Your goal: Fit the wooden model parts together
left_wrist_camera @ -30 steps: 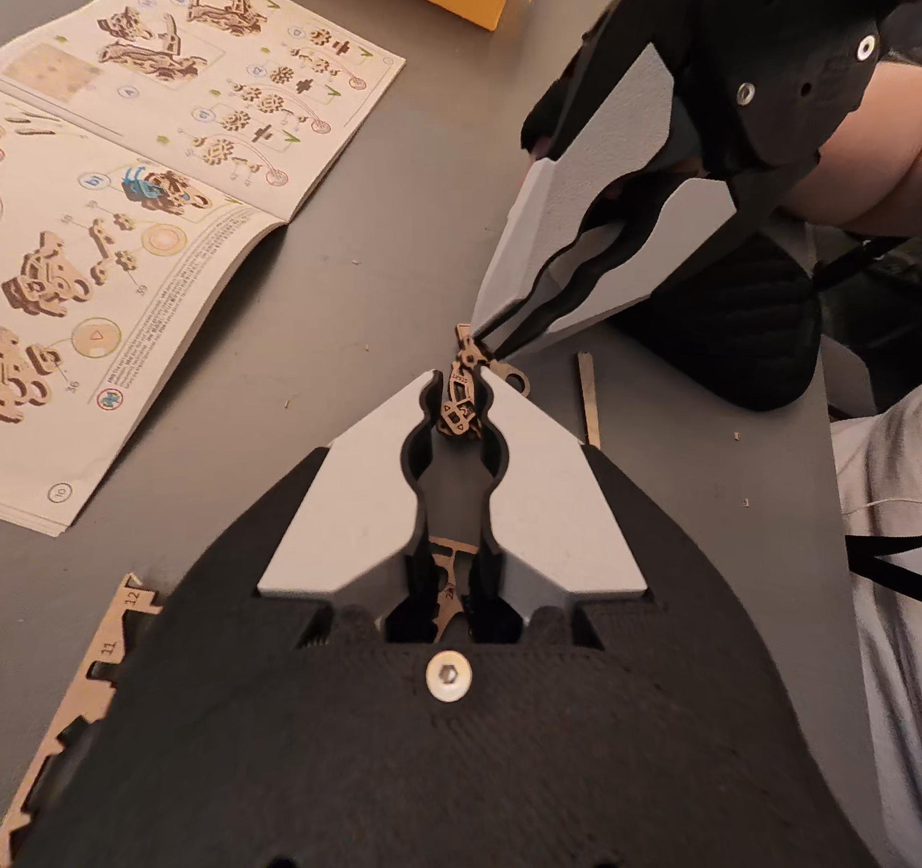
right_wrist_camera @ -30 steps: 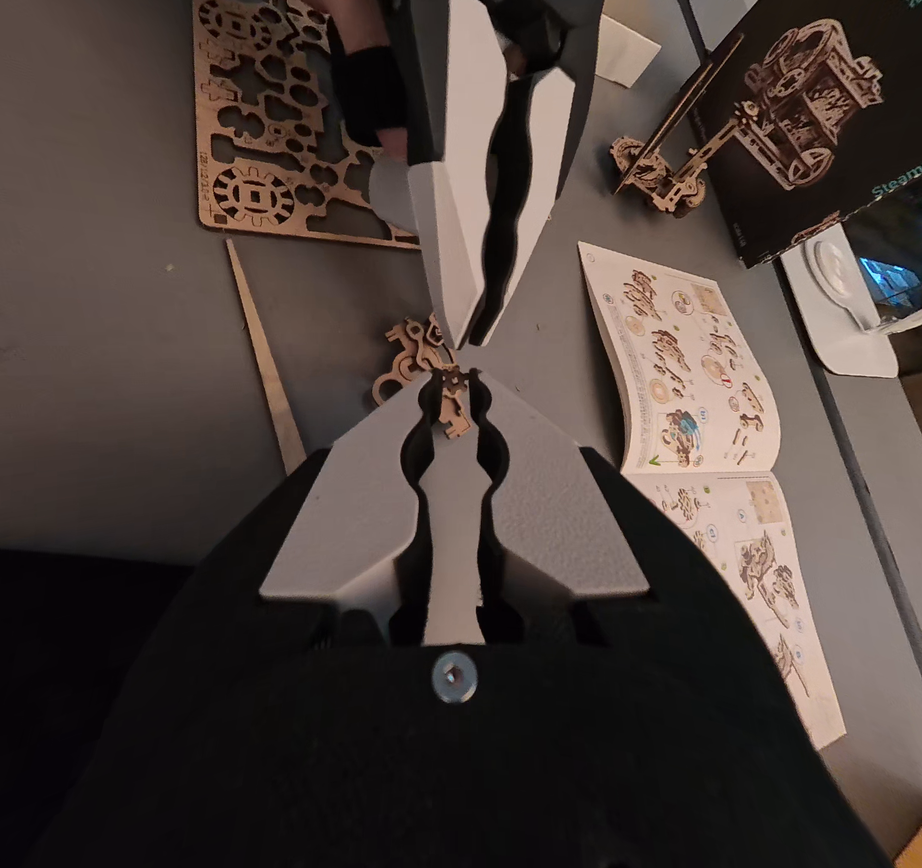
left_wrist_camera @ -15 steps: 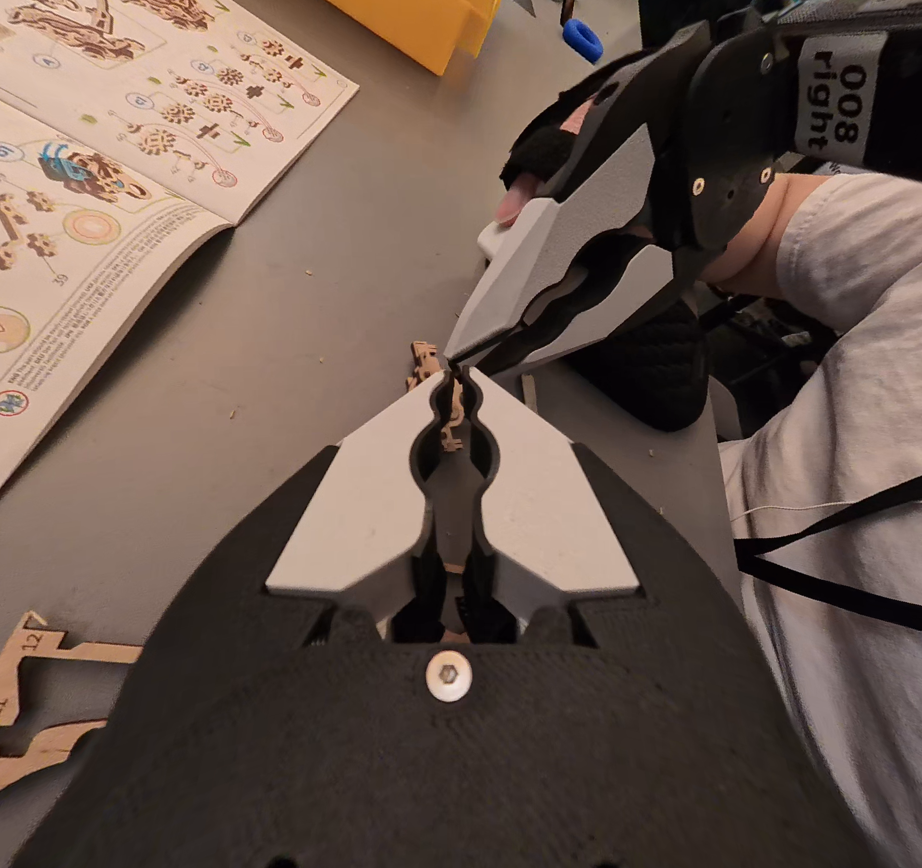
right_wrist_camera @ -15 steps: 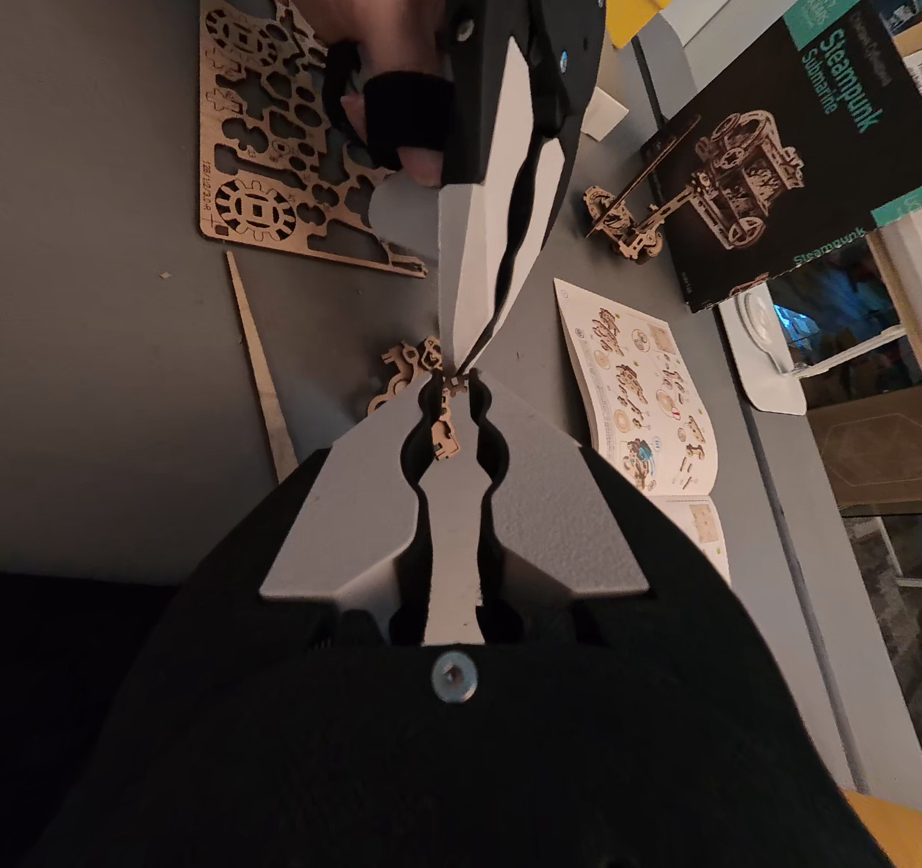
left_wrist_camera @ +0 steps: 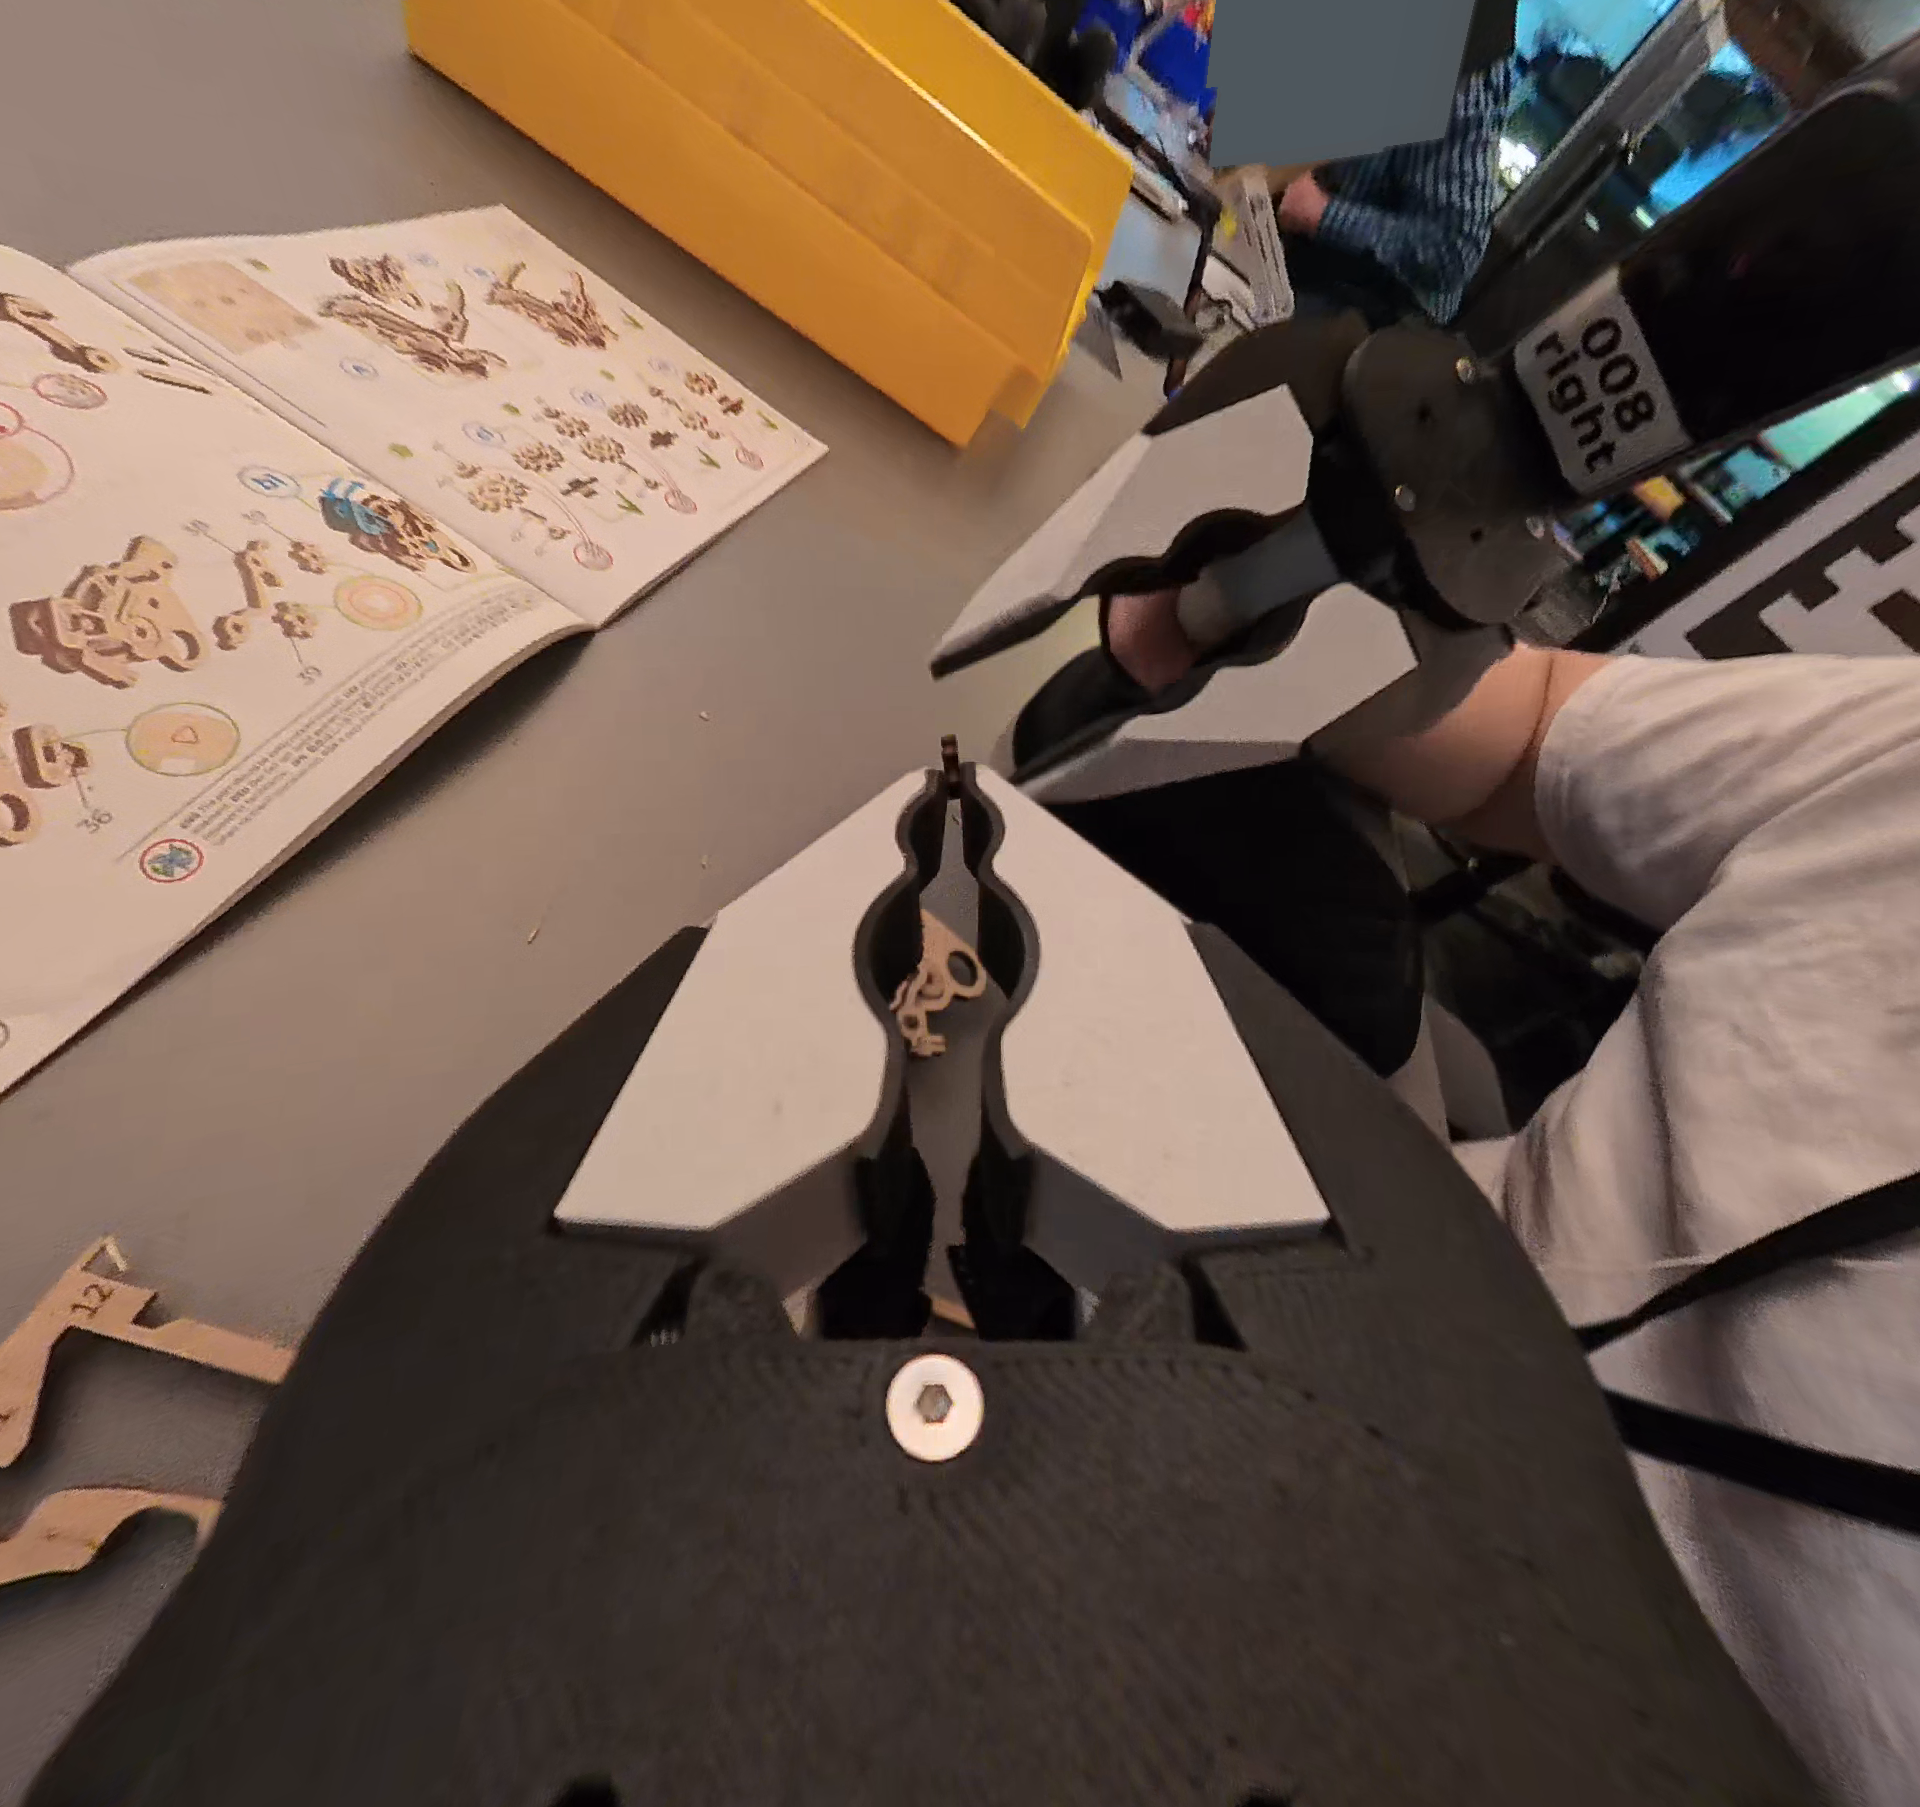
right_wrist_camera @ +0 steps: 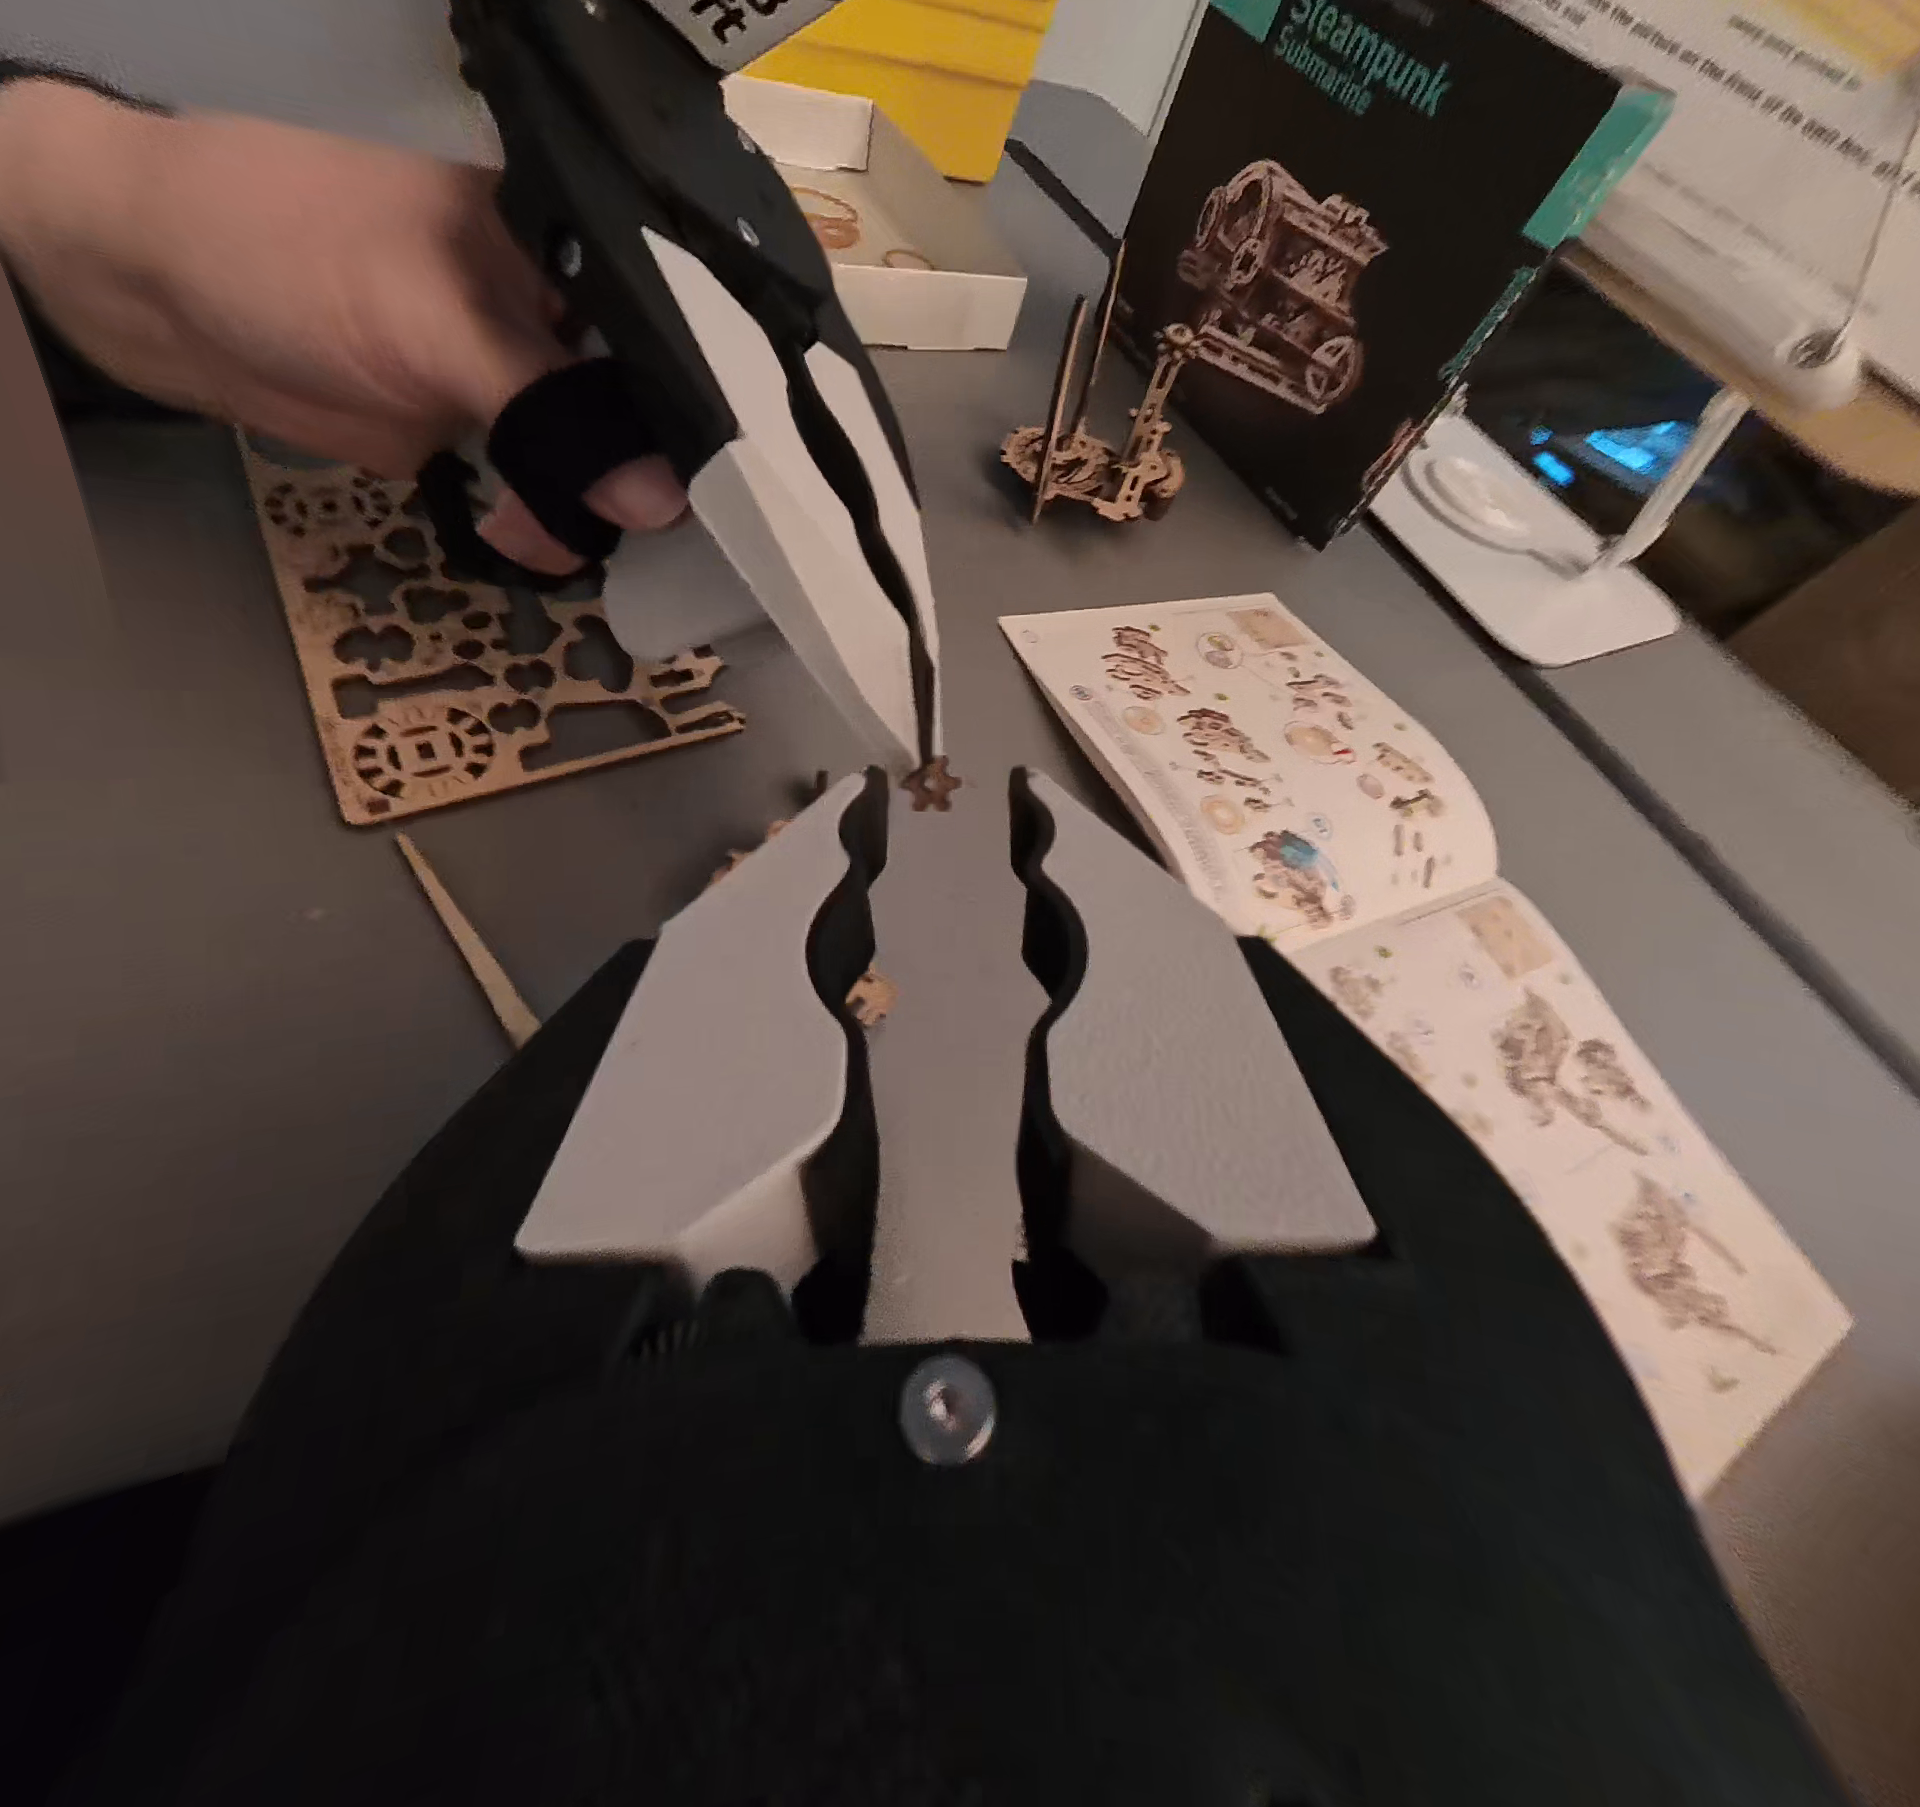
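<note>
Pinching wooden gear (right_wrist_camera: 932, 787) in left jaws.

Instruction booklet (left_wrist_camera: 343, 552): left pages cut off by the left wrist view's edge; punched wooden sheet (left_wrist_camera: 73, 1394): only a corner shows at that edge, the rest hidden under the left gripper (left_wrist_camera: 951, 781); small wooden part (right_wrist_camera: 932, 785) pinched at its tips: too small and dark to tell its shape; loose wooden piece (right_wrist_camera: 871, 997) on the table: mostly hidden behind a right gripper (right_wrist_camera: 948, 783) finger; hand (right_wrist_camera: 312, 323) on the left gripper: blurred.
</note>
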The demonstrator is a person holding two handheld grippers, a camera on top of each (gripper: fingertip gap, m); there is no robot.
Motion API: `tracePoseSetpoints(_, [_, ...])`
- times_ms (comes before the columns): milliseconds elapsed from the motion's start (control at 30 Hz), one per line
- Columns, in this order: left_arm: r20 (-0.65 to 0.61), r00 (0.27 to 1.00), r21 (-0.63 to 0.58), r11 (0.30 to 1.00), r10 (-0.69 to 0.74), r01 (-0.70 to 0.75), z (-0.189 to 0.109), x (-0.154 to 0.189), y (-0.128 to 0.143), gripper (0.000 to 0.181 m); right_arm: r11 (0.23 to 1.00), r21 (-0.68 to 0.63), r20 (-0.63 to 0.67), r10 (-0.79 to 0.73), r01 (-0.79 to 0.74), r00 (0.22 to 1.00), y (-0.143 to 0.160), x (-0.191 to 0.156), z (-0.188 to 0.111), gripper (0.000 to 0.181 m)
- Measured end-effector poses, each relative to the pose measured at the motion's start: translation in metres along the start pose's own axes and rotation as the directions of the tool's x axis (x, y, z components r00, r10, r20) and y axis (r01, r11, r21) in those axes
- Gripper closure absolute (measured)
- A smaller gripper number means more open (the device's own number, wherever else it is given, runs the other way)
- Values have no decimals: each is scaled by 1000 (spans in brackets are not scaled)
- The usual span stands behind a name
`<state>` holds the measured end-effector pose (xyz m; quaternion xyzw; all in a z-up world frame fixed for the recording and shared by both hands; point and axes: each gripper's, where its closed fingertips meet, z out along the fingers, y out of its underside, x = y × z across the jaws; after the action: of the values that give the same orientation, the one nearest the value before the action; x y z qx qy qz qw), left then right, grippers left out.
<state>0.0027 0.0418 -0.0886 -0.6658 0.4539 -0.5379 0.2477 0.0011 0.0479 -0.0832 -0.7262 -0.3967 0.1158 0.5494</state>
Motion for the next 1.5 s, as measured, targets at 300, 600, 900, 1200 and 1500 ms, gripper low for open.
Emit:
tracePoseSetpoints(300, [28,999,81,996,-40,38,2,-1,-7,180,996,-36,-45,80,-82,996,4,2,8,166])
tracePoseSetpoints(600, [13,996,144,986,-83,80,0,-1,-14,180,998,-44,-93,37,-42,995,3,8,7,172])
tracePoseSetpoints(900, [7,997,151,986,-77,76,-1,0,-16,180,999,-30,-98,29,-32,995,1,8,7,174])
tracePoseSetpoints(1200, [-5,998,36,997,-68,68,-3,-5,-3,167,954,-155,25,-256,257,966,28,4,3,177])
tracePoseSetpoints(1500, [11,999,-99,995,32,-30,-7,-15,11,162,868,-156,505,-340,471,793,41,-23,5,177])
